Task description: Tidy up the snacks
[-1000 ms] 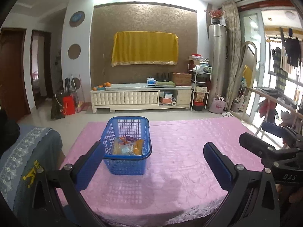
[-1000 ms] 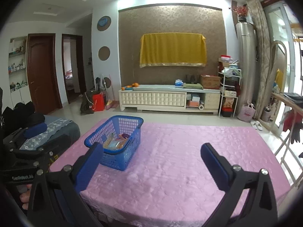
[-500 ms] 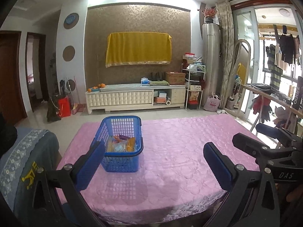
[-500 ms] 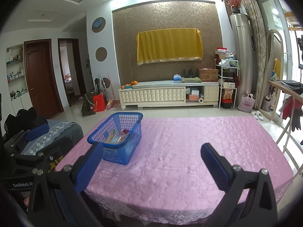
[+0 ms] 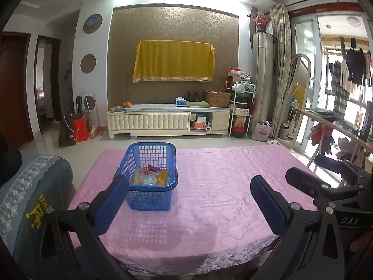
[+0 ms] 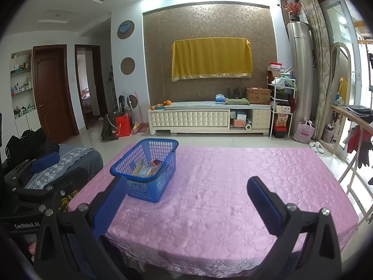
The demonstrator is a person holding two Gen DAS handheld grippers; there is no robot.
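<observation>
A blue plastic basket [image 5: 151, 182] stands on the left part of a table with a pink cloth [image 5: 221, 200]. Several snack packets [image 5: 150, 176] lie inside it. The basket also shows in the right wrist view [image 6: 149, 182], with the packets [image 6: 145, 170] in it. My left gripper [image 5: 188, 200] is open and empty, held back above the near table edge, its left finger in front of the basket's left corner. My right gripper [image 6: 186, 203] is open and empty, over the near edge of the pink cloth [image 6: 221, 200], to the right of the basket.
A chair with a grey cover [image 5: 30, 193] stands at the table's left side. The right gripper's body [image 5: 326, 186] shows at the right of the left wrist view. A white TV cabinet [image 5: 167, 121] stands at the far wall. A clothes rack [image 5: 338, 126] is on the right.
Both grippers have pulled back and risen from the table, so the basket looks smaller and more of the room shows. Both stay open. The basket has not moved.
</observation>
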